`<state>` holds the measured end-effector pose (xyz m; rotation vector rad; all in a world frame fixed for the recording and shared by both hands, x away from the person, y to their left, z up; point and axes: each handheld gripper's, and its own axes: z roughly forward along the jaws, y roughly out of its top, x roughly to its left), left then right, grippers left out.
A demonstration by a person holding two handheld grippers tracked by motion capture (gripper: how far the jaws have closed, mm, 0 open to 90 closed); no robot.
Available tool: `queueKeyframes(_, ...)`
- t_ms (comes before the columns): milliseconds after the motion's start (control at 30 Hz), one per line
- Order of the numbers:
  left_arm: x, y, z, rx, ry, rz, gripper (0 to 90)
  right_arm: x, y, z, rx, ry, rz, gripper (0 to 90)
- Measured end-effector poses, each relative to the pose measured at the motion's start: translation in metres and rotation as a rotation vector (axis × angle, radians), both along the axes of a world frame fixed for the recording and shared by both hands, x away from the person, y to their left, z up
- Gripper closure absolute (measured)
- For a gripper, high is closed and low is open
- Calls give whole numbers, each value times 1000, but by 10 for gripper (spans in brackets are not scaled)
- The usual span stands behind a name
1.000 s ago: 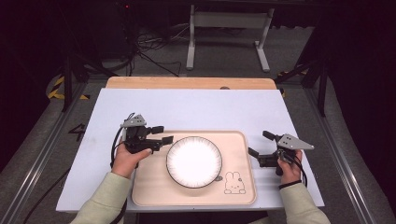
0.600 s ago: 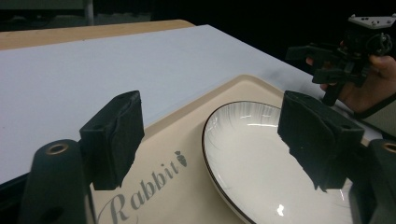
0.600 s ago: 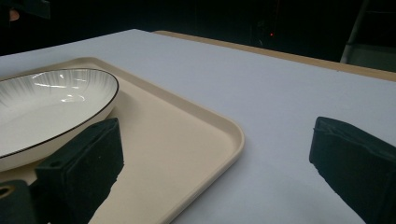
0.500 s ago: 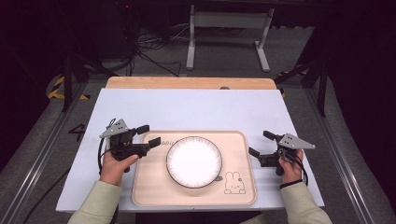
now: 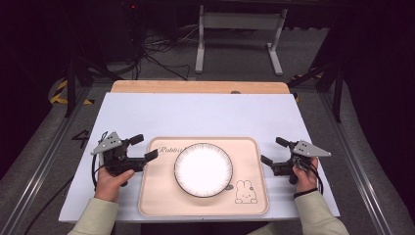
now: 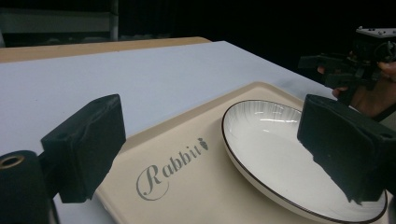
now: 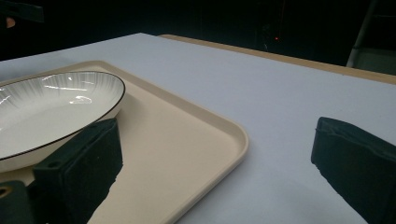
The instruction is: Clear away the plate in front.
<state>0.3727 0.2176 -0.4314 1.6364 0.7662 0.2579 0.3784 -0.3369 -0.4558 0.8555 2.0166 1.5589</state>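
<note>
High view: white plate (image 5: 203, 169) at the middle of the beige tray (image 5: 156, 196), between two open, empty grippers.
Left gripper (image 5: 144, 148), jaws just widened, hovers at the tray's left edge; right gripper (image 5: 274, 151) just off its right edge. Tray lies lengthwise along the white tabletop's (image 5: 205, 115) near edge; dark floor beyond. The round plate sits flat.

Your right tongs (image 7: 212, 172) stand wide apart over the beige tray (image 7: 187, 135) corner; the white plate (image 7: 51, 105) sits at ten o'clock.
</note>
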Motion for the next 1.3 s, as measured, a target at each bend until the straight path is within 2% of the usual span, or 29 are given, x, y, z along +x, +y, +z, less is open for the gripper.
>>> queueKeyframes(133,-2,5,-1,-48,-8,-7,57,0,0,0,-1,-3,0,22)
queueKeyframes(233,-4,9,-2,-46,-31,-19,7,0,0,0,0,-4,1,22)
queueKeyframes(367,-6,14,-6,-57,-31,-20,8,0,0,0,0,-2,1,21)
queueKeyframes(600,-11,25,-11,-54,-79,-19,6,0,0,0,-2,-3,-2,21)
queueKeyframes(700,-13,27,-15,-35,-120,-18,3,0,0,0,1,-2,-3,21)
queueKeyframes(867,-15,30,-20,-40,-123,-4,3,0,0,0,0,-2,-2,21)
queueKeyframes(1033,-18,35,-26,-37,-167,4,2,0,0,0,1,-3,-2,21)
queueKeyframes(1167,-20,37,-30,-24,-164,26,2,0,0,0,-1,-4,-2,21)
queueKeyframes(1300,-21,38,-34,-9,-151,24,2,0,0,0,-1,-5,-1,21)
